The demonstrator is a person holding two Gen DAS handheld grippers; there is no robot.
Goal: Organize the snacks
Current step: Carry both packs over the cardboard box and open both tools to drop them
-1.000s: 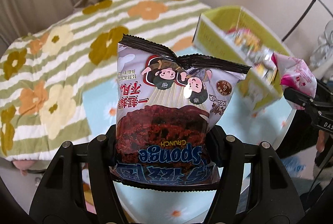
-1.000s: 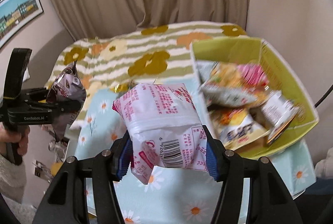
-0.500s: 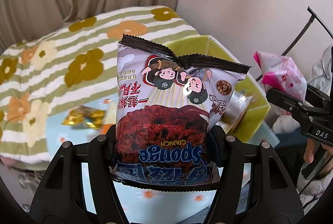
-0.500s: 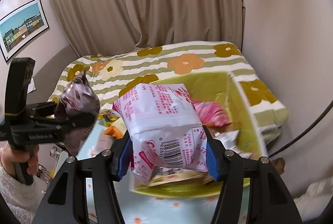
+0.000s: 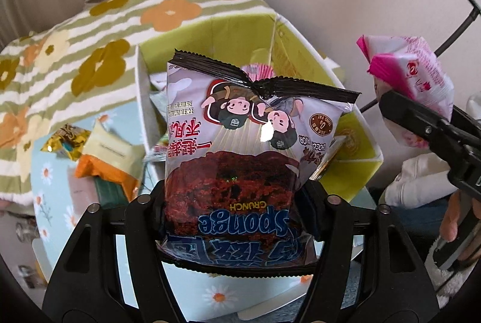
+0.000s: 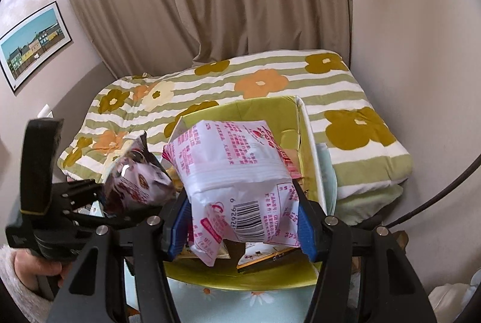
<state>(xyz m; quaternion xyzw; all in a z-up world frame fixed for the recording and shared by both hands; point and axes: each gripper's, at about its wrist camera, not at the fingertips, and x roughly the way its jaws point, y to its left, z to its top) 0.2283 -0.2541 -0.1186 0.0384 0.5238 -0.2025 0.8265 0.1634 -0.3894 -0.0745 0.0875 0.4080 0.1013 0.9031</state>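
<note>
a: where is the shiny purple sponge-cake snack bag [image 5: 255,148] seen?

b: in the middle of the left wrist view, between the fingers of the left gripper [image 5: 237,217], above the open green cardboard box [image 5: 357,139]. the jaws are being opened, but the bag's lower part is still seen between the pads, so it is not yet dropped.

a: and the white and pink plastic snack bag [image 6: 237,181]?

b: it is pinched at its lower half by the blue pads of the right gripper [image 6: 240,220], in the middle of the right wrist view, also over the box.

a: how are the bags likely to be handled?

b: they are judged to be light, soft and puffy, and a bit slippery. a hold across the middle is best; too hard a squeeze could crush what is inside.

a: what is shown in one view only?

b: at the left of the left wrist view, an orange and cream packet [image 5: 105,163] and a gold wrapper [image 5: 67,139] are seen lying on the daisy cloth beside the box. a framed picture [image 6: 33,46] is seen only in the right wrist view, upper left.
</note>
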